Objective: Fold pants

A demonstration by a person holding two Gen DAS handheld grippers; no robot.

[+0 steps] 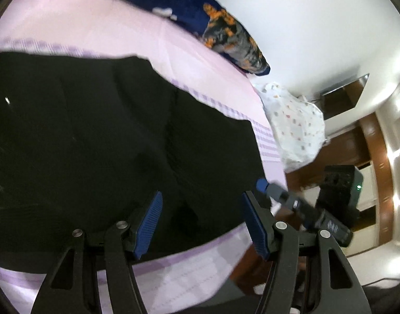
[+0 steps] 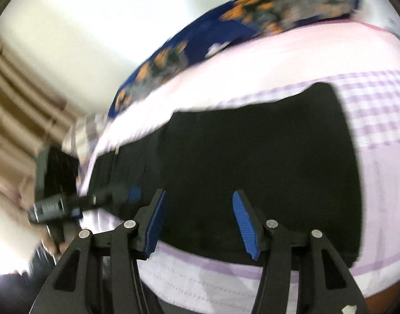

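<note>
Black pants [image 1: 95, 144] lie flat on a pink bed sheet with lilac checked bands [image 1: 108, 26]. My left gripper [image 1: 201, 198] hovers open over the near edge of the pants, with nothing pinched between its blue pads. The right gripper [image 1: 262, 184] shows at the right, by the pants' corner near the bed's edge. In the right wrist view the pants [image 2: 252, 144] spread across the sheet [image 2: 252, 60]. There my right gripper [image 2: 199, 196] stands open above their near edge, pads clear of the cloth. The left gripper [image 2: 134, 193] shows at the left, blurred.
A dark blue pillow with an orange flower print [image 1: 226, 31] lies at the bed's far side against a white wall. A white dotted cloth [image 1: 296, 125] hangs at the bed's corner. Brown wooden furniture [image 1: 356, 136] stands beyond the bed's edge.
</note>
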